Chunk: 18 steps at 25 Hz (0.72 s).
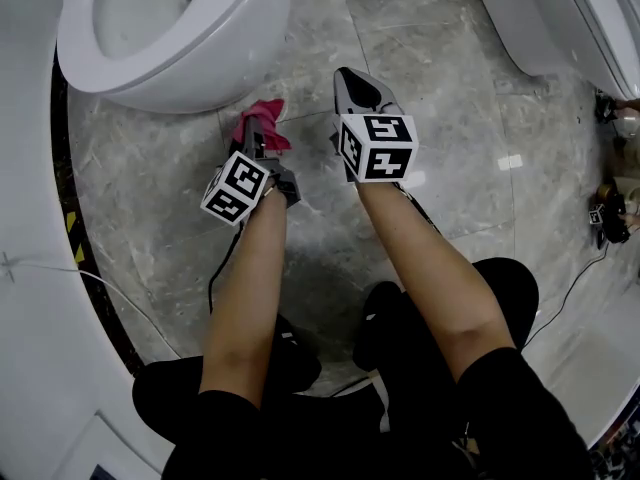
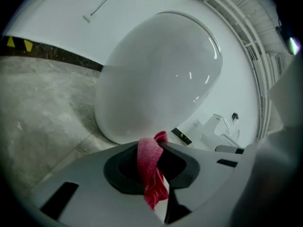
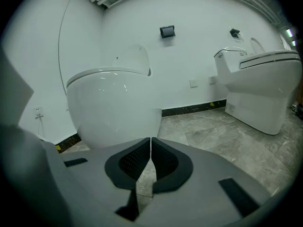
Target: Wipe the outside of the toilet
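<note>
One white toilet (image 2: pixel 156 74) close ahead, left gripper (image 2: pixel 158 148) fingers (image 2: pixel 124 170) pinching pink cloth (image 2: pixel 150 169), right gripper (image 3: pixel 150 143) fingers (image 3: pixel 135 162) together, seemingly empty.

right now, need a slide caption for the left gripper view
Left tongs shut on a red cloth, pointed at the white toilet on the grey floor.

Head view looked steeply down from above the person's arms (image 1: pixel 250 298) onto the marble floor (image 1: pixel 450 118), with the toilet (image 1: pixel 170 38) at far left. Left gripper view sat low and tilted, very near that toilet's outer bowl (image 2: pixel 156 79). Right gripper view sat low and level, further back, facing the same toilet and the wall (image 3: pixel 199 56). Head and right gripper views also shared a second toilet (image 3: pixel 265 89) at far right.
</note>
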### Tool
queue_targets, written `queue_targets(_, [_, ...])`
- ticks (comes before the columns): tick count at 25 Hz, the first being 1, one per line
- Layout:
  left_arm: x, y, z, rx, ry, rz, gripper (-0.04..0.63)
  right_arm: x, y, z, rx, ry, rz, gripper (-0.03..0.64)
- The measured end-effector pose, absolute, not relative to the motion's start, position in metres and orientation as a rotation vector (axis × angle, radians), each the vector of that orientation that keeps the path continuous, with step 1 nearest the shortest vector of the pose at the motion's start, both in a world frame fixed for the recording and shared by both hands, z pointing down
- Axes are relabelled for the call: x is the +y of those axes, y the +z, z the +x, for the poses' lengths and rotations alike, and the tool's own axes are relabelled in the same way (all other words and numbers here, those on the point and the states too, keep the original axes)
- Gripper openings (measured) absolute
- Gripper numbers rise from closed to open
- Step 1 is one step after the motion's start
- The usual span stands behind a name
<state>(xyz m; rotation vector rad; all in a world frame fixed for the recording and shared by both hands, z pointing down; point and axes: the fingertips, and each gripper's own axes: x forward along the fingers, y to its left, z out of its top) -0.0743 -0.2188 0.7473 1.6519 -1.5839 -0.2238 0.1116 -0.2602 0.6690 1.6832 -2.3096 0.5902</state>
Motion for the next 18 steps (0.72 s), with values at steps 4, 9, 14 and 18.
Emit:
queue_targets(4, [-0.256, 0.736, -0.032, -1.527, -0.378, 1.589, 0.075, -0.261, 0.669, 0.120, -2.310, 0.578, 1.696, 0.034])
queue_targets(9, [-0.286, 0.737, -0.015, -1.500, -0.438, 1.538, 0.075, -0.262, 0.673, 0.131, -2.291, 0.560, 1.707, 0.034])
queue_targets(14, [-0.290, 0.749, -0.028, -1.506, -0.477, 1.469, 0.075, -0.262, 0.677, 0.132, -2.283, 0.554, 1.710, 0.034])
queue_targets(18, [-0.286, 0.753, -0.039, -1.520, -0.514, 1.434, 0.075, -0.259, 0.680, 0.125, -2.285, 0.542, 1.686, 0.034])
